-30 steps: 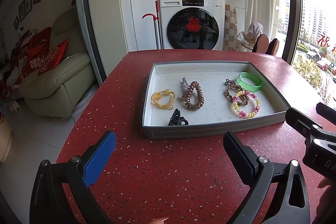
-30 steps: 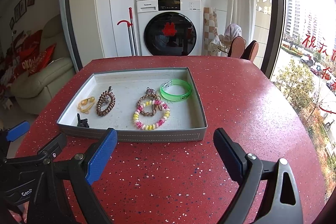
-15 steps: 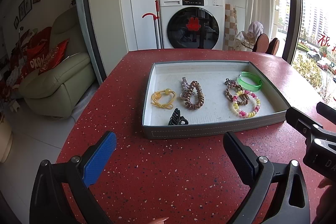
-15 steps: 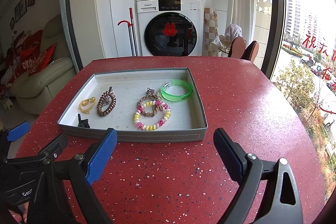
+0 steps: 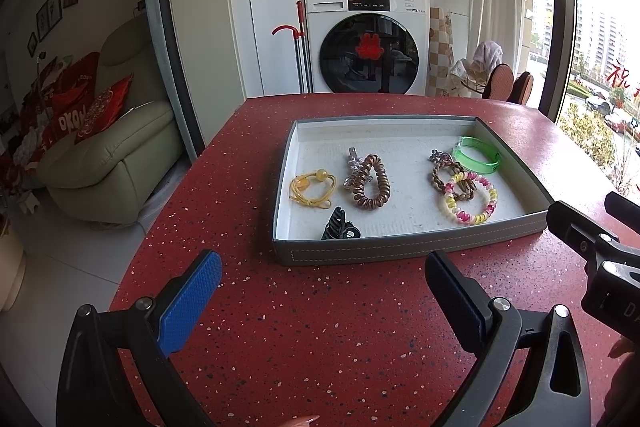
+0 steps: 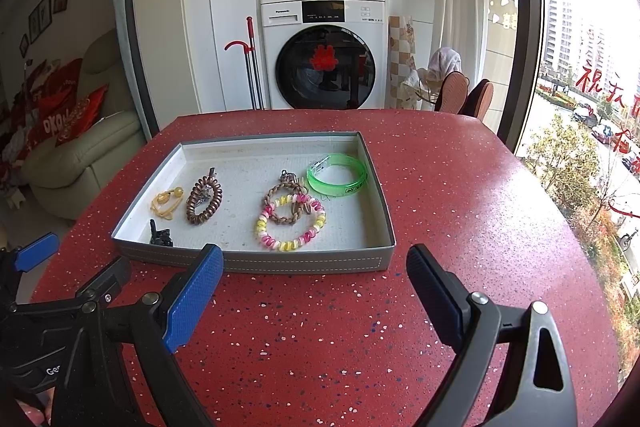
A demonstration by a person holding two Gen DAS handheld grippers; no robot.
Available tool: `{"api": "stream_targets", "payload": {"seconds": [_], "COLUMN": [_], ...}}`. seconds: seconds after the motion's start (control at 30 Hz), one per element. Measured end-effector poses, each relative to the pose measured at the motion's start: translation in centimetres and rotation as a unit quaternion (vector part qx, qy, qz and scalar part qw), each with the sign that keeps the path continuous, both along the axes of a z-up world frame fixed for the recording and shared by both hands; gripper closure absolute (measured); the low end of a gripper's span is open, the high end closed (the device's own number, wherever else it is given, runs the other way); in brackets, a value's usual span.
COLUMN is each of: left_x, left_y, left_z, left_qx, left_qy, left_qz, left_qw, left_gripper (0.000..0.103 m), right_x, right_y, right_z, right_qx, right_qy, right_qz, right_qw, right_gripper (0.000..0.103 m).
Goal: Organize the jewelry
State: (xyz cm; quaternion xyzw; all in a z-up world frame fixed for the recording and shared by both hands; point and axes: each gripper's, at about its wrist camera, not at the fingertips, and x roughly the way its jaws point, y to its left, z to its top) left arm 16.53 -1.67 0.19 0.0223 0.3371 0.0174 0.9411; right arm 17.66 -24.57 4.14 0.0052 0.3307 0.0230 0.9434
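Under my grippers lies the red speckled stone tabletop (image 5: 320, 327). Straight ahead stands a white front-loading washing machine (image 6: 322, 55); off to my left, a pale green leather armchair (image 5: 116, 155).

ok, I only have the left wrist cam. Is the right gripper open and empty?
Observer: Yes. In the right wrist view the right gripper is wide open with nothing between its fingers, and it sits over bare table short of the tray.
Operator: Any marking on the green bracelet? Can't see one from here.
Observer: The green bracelet has dark print on the near side of its band, too small to read.
Operator: Room on the table right of the tray?
Observer: Yes, the red table is bare there, out to its edge.
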Motion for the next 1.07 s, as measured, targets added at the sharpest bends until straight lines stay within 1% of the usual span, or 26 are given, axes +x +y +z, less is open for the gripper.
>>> {"api": "stream_targets", "payload": {"seconds": [1.07], "left_x": [0.12], "left_y": [-0.09], "left_z": [-0.04], "left_qx": [-0.005], "left_qy": [0.005], "left_qz": [-0.003], "left_qw": [1.0], "left_gripper": [0.0], "right_x": [-0.02], "right_y": [0.11], "right_z": [0.28], "right_qx": [-0.002], "right_qy": [0.0], "right_qz": [0.001], "right_qw": [1.0], "right_gripper": [0.009]}}
